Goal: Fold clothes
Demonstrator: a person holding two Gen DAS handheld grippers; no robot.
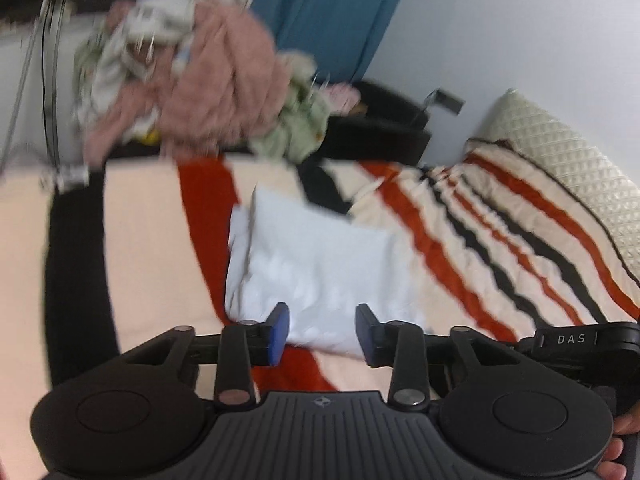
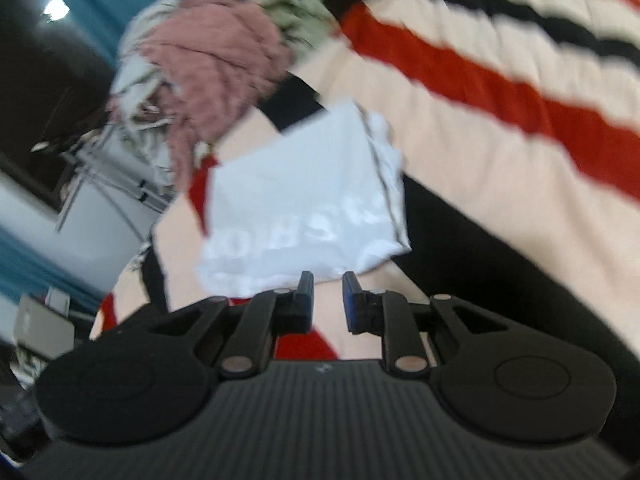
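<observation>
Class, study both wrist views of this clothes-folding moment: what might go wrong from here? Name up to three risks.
1. Both the left tool and right tool are open beside the folded white garment; a careless regrasp may undo its fold.
2. The pile of unfolded clothes sits heaped at the blanket's far edge and might topple off.
3. Both views are motion-blurred, so fast moves may misplace a grasp.

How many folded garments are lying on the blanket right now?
1: the white folded garment lies on the striped blanket, just ahead of both open grippers. The crumpled clothes pile behind may hide others.
</observation>
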